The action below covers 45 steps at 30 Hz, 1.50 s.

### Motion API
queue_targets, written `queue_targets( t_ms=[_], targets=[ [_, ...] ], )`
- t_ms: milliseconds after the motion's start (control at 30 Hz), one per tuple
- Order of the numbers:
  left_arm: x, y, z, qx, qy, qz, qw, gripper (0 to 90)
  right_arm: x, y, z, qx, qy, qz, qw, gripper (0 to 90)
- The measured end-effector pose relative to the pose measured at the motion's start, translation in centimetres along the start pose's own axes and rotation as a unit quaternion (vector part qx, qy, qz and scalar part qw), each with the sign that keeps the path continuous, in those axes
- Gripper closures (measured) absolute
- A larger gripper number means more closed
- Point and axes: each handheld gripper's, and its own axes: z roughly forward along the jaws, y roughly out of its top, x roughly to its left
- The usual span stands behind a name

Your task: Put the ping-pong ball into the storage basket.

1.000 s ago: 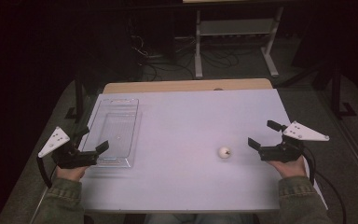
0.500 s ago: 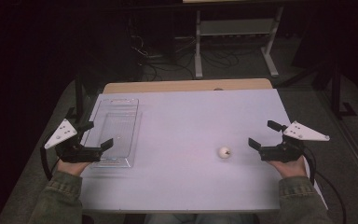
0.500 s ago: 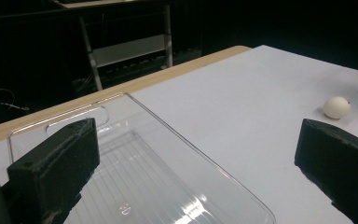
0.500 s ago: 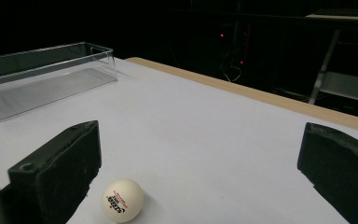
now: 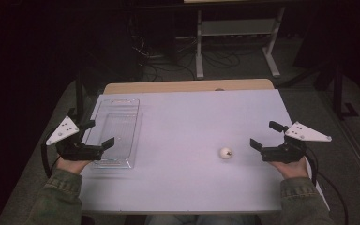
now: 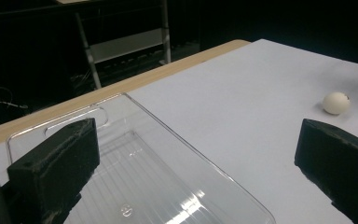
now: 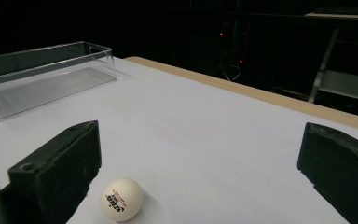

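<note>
Ball on the white table — small, white, with a bit of printing on its side — lying just ahead of my right claw, close to the near-side finger but not touching it. In the right gripper view the ball sits low, just beside the inner face of the jaw that shows at the left, with the other jaw well off to the far side; the claw is spread wide and grips nothing. My left claw is spread as well, hovering over the near end of the clear plastic tray, one jaw above the tray and one toward the bare tabletop. From the left gripper view the ball lies well apart — out past the tray's long edge.
</note>
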Motion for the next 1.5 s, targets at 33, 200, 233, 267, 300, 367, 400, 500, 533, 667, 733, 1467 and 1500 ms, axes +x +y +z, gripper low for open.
queue_targets(
  t_ms=[33,200,233,267,300,367,400,500,533,667,733,1467,1500],
  targets=[
    [0.0,0.1,0.0,0.002,-0.002,-0.001,1.0000,0.0,0.0,0.0,0.0,0.001,0.001,-0.001,1.0000,0.0],
    [-0.1,0.8,0.3,0.011,-0.011,0.008,0.9998,0.0,0.0,0.0,0.0,0.000,0.001,0.000,1.0000,0.0],
    [-0.1,0.9,0.4,0.014,-0.012,0.013,0.9997,0.0,0.0,0.0,0.0,0.001,0.001,0.000,1.0000,0.0],
    [-0.2,1.0,0.5,0.017,-0.013,0.014,0.9997,0.0,0.0,0.0,0.0,0.001,0.001,0.000,1.0000,0.0],
    [-0.2,1.1,0.6,0.018,-0.014,0.014,0.9996,0.0,0.0,0.0,0.0,0.001,0.000,0.000,1.0000,0.0],
    [-0.2,1.3,0.7,0.020,-0.018,0.015,0.9995,0.0,0.0,0.0,0.0,0.002,0.001,0.000,1.0000,0.0],
    [-0.1,1.4,0.8,0.022,-0.020,0.017,0.9994,0.0,0.0,0.0,0.0,0.001,0.001,0.000,1.0000,0.0],
    [-0.2,1.8,1.0,0.029,-0.023,0.020,0.9991,0.0,0.0,0.0,0.0,0.001,0.001,0.000,1.0000,0.0],
    [-0.1,2.0,1.0,0.030,-0.023,0.023,0.9990,0.0,0.0,0.0,0.0,0.001,0.001,0.000,1.0000,0.0],
    [-0.2,2.5,1.3,0.038,-0.030,0.027,0.9985,0.0,0.0,0.0,-0.1,0.001,0.001,0.000,1.0000,0.0],
    [-0.2,2.8,1.4,0.043,-0.033,0.034,0.9980,0.0,0.0,0.1,-0.1,0.000,0.001,0.000,1.0000,0.0],
    [0.0,4.8,2.7,0.091,-0.057,0.060,0.9925,0.0,0.0,0.0,-0.1,0.001,0.003,-0.001,1.0000,0.0],
    [0.0,5.0,2.8,0.094,-0.058,0.062,0.9920,0.0,0.0,0.0,-0.1,0.001,0.002,-0.002,1.0000,0.0]
  ],
)
